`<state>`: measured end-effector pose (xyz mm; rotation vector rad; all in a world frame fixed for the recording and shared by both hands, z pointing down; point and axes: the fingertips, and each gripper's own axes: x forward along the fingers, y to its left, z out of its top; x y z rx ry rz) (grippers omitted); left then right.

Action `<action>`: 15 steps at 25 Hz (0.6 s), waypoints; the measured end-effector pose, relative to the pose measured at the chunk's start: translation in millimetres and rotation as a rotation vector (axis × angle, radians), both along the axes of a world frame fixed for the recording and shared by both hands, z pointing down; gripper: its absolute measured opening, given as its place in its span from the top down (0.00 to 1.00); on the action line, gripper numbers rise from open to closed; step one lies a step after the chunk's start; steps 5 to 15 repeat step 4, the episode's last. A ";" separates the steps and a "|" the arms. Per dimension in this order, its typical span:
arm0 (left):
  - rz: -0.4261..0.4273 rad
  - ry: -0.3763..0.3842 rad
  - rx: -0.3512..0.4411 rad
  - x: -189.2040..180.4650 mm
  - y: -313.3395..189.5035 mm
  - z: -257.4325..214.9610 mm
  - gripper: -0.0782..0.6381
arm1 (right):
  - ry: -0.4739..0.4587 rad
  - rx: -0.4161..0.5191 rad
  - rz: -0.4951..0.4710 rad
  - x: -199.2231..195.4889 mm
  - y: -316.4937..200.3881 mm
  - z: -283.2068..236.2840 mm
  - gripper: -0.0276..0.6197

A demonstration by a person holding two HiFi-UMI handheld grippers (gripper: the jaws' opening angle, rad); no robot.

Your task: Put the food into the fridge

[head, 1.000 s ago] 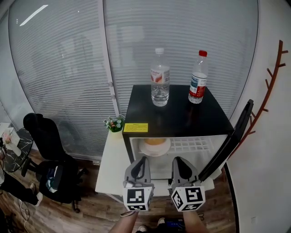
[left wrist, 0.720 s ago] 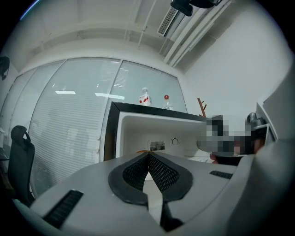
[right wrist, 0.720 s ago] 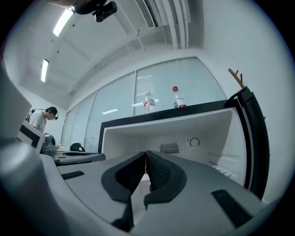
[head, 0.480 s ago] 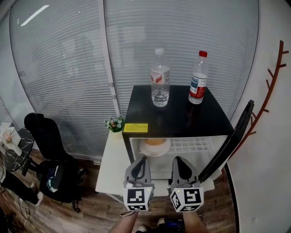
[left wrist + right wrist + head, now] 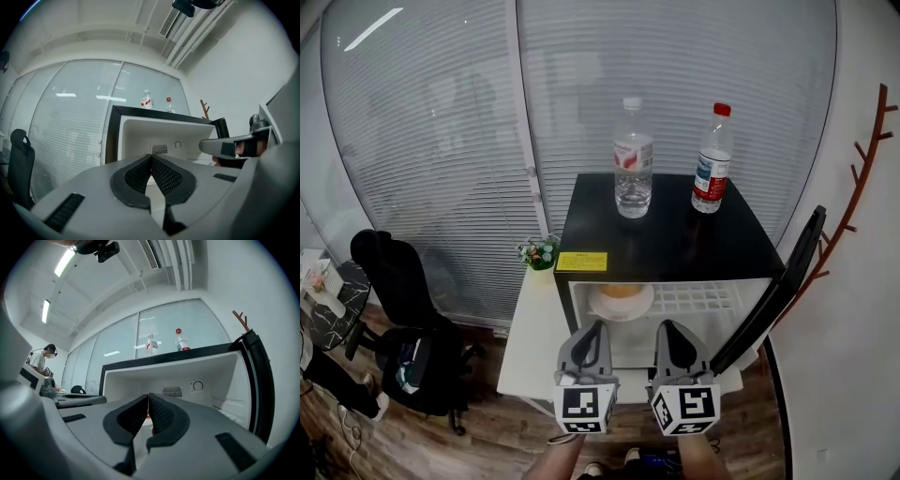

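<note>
In the head view, your left gripper (image 5: 592,337) and right gripper (image 5: 668,337) hung side by side at 6 o'clock, in front of the open fridge (image 5: 666,246). The food (image 5: 620,292) sat on a plate (image 5: 621,307) inside the fridge, on the left of the wire shelf (image 5: 698,297). The door (image 5: 778,286) stood swung out at 4 o'clock. Two water bottles, one clear-capped (image 5: 632,159) and one red-capped (image 5: 711,161), stood on the fridge's black top.

In the left gripper view, your jaws were pressed together with nothing between them, pointing into the white fridge interior (image 5: 140,136). The right gripper (image 5: 229,146) showed at 3 o'clock.

In the right gripper view, your jaws met tip to tip, empty, and faced the fridge interior (image 5: 211,376). The left gripper (image 5: 77,401) lay at 9 o'clock.
</note>
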<state>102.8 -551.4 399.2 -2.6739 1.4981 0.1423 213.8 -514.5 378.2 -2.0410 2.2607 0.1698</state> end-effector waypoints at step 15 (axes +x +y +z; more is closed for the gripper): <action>0.000 -0.001 0.005 -0.2 -1.1 -0.7 0.85 | 0.004 0.001 -0.001 -1.2 -1.6 0.5 0.91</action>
